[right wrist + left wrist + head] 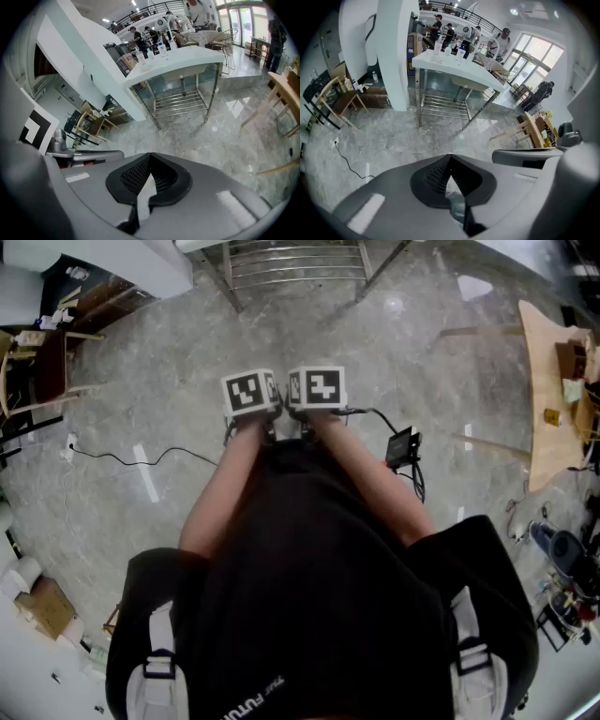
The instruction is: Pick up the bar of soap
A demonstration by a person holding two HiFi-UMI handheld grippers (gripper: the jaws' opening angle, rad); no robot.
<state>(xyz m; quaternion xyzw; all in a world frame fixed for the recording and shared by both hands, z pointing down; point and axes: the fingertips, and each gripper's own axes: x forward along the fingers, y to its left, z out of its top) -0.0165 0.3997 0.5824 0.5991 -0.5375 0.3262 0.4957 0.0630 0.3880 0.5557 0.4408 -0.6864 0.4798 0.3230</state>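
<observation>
No bar of soap can be made out in any view. Both grippers are held side by side close to the person's body, above the grey marble floor. In the head view the left gripper point(251, 395) and the right gripper point(317, 390) show mainly as their marker cubes. In the left gripper view the left gripper point(450, 157) has its jaw tips together with nothing between them. The right gripper point(150, 155) is likewise shut and empty. Both point toward a white table point(454, 65) with a sink and small bottles point(449, 49) on top, some way ahead.
A steel rack point(291, 263) sits under the white table point(178, 58). Wooden furniture point(548, 399) stands at the right, and a wooden chair point(37, 371) at the left. A black device point(401, 446) with cables lies on the floor. People stand behind the table.
</observation>
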